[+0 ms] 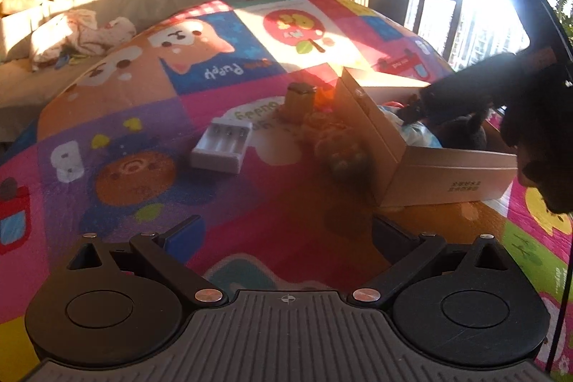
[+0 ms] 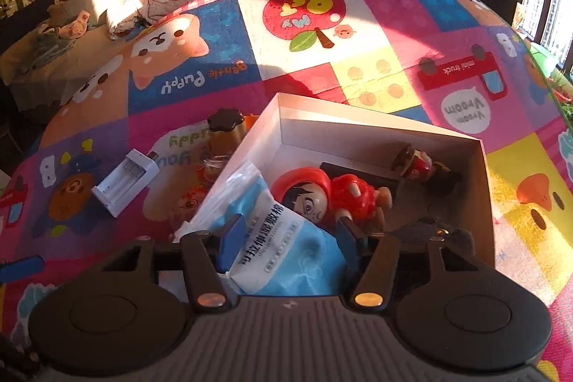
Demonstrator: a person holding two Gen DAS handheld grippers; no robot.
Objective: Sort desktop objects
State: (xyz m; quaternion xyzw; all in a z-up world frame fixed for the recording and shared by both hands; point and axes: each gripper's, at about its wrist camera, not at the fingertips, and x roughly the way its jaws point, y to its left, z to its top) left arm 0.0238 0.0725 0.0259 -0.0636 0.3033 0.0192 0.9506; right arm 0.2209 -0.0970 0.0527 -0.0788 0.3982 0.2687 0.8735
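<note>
The right gripper point(image 2: 286, 235) hangs over the near end of the cardboard box point(image 2: 480, 188), jaws apart and clamped on nothing, with the blue-and-white packet point(image 2: 286, 238) lying between and below its fingers. The box also holds a red toy figure point(image 2: 322, 196) and a small dark bottle point(image 2: 415, 163). The step in hand appears to be depositing into the box. The left gripper point(image 1: 286, 231) hovers over the play mat point(image 1: 250, 203), jaws wide apart and empty. Unsorted items lie left of the box: a white battery charger point(image 1: 222, 145) and an amber jar point(image 1: 299, 99). The next move likely calls for lowering the left gripper onto the charger, fingers astride its narrow width.
</note>
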